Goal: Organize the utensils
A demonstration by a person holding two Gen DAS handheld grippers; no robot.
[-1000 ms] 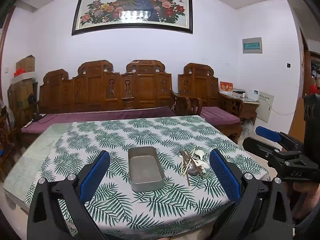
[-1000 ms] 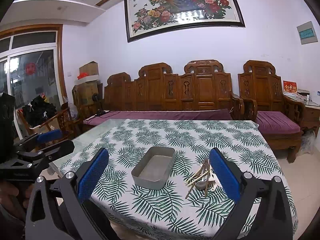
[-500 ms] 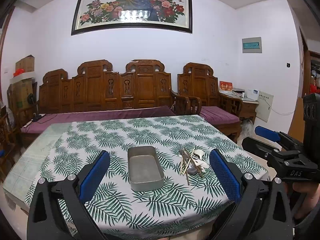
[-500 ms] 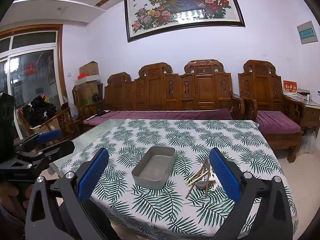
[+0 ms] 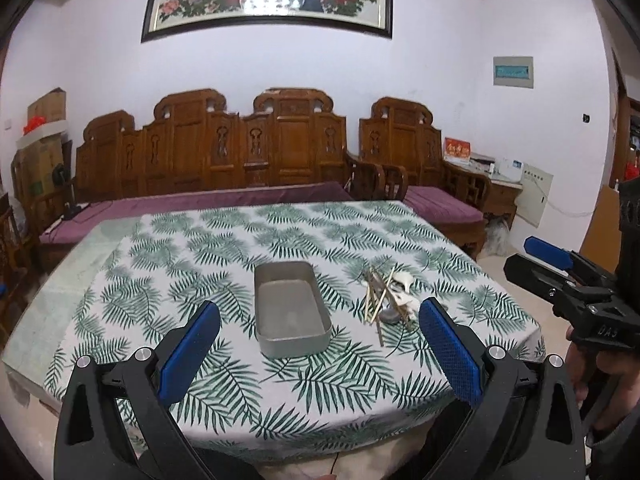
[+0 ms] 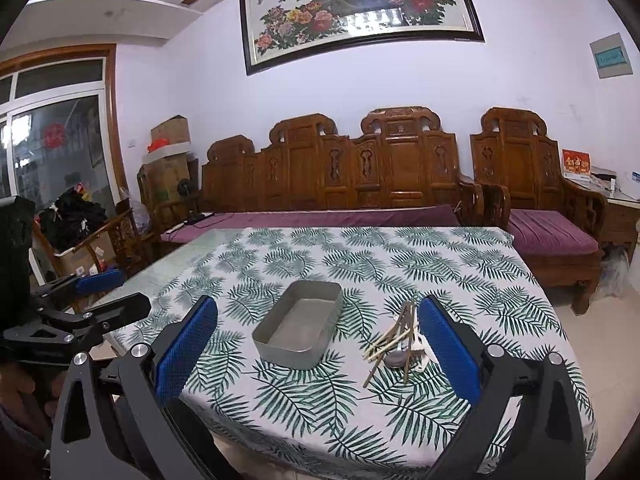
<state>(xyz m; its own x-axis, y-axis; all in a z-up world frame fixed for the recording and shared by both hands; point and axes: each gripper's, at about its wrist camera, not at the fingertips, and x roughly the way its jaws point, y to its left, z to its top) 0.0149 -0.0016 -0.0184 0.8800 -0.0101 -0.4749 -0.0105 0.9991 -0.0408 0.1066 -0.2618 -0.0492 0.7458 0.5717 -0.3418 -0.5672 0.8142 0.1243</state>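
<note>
A grey metal tray (image 5: 291, 308) (image 6: 299, 332) sits near the front of a table with a green leaf-print cloth (image 5: 240, 240) (image 6: 400, 256). Just right of it lies a heap of utensils (image 5: 386, 296) (image 6: 400, 342): wooden chopsticks, a metal spoon and white spoons. My left gripper (image 5: 319, 344) hangs open above the table's front edge, nothing between its blue pads. My right gripper (image 6: 318, 346) is open too, to the right of the left one, also short of the tray. Each shows in the other's view: the right gripper (image 5: 560, 264), the left gripper (image 6: 96, 292).
A carved wooden bench with purple cushions (image 5: 240, 168) (image 6: 360, 184) stands behind the table, an armchair (image 6: 532, 200) at the right. Cardboard boxes (image 6: 168, 160) and a chair with dark clothes (image 6: 76, 220) stand at the left. A hand (image 5: 588, 360) holds the right gripper.
Both grippers have moved slightly forward toward the table, so the tray and utensils look a little nearer. Both stay open.
</note>
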